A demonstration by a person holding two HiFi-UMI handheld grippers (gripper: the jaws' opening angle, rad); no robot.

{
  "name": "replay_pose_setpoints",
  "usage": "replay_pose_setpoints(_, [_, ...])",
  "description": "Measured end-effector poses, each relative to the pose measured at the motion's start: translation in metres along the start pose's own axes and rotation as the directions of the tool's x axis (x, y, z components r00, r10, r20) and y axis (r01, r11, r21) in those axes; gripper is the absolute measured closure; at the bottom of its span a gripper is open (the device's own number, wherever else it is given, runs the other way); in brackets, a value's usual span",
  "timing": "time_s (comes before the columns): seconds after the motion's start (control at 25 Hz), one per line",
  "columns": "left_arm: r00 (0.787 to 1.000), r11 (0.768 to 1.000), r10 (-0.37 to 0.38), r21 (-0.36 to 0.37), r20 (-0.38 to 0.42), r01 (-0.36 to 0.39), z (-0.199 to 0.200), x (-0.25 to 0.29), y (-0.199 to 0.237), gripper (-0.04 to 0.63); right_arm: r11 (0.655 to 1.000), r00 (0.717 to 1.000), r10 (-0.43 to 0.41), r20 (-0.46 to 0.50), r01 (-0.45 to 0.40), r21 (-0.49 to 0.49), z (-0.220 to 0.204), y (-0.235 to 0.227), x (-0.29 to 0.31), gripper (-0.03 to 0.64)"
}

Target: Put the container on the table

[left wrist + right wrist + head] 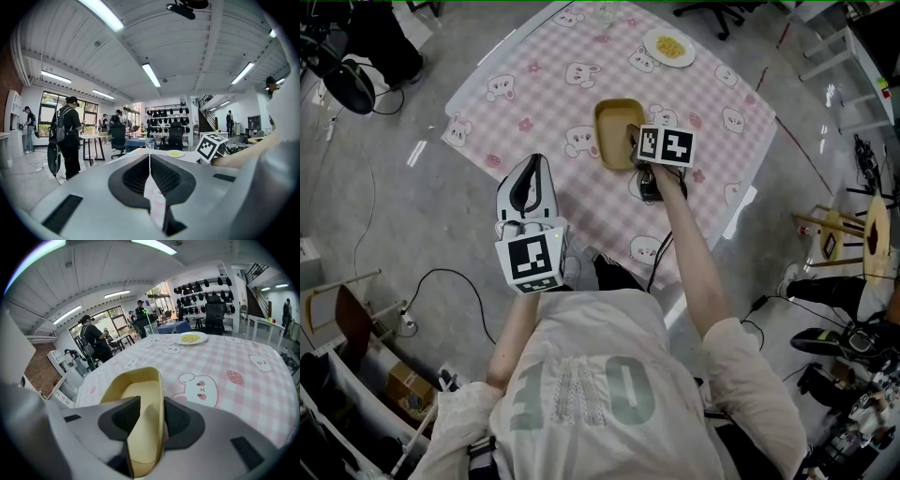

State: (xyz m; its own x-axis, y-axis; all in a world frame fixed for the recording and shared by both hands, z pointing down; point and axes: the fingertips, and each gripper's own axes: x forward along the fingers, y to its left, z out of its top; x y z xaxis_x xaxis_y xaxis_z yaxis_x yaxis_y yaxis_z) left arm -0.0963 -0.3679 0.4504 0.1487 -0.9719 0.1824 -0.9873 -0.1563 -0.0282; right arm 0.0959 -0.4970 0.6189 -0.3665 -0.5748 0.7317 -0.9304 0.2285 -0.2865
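A shallow yellow container (pixel 617 131) rests on the table with the pink checked cloth (pixel 722 89). My right gripper (pixel 636 142) reaches down to the container's near right edge. In the right gripper view the container's wall (pixel 140 394) stands between the jaws of my right gripper (pixel 152 401), which are spread apart and do not squeeze it. My left gripper (pixel 530 167) hovers off the table's near left edge, over the floor. In the left gripper view my left gripper (pixel 150 159) has its pads together with nothing between them.
A white plate of yellow food (pixel 669 47) and a clear glass (pixel 151 331) sit at the table's far side. Cables (pixel 441 281) run over the floor at left. A wooden stool (pixel 848 234) stands at right. People and office chairs (pixel 117 136) are farther off.
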Motion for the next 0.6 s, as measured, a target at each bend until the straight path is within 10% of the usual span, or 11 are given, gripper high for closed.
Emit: replay_pose_setpoints(0.6, [0.999,1.0,-0.024,-0.013,0.039,0.025,0.015,-0.005,-0.016,0.565,1.0,0.995,-0.006,0.101,0.009,-0.028,0.037,0.005,-0.036,0.425])
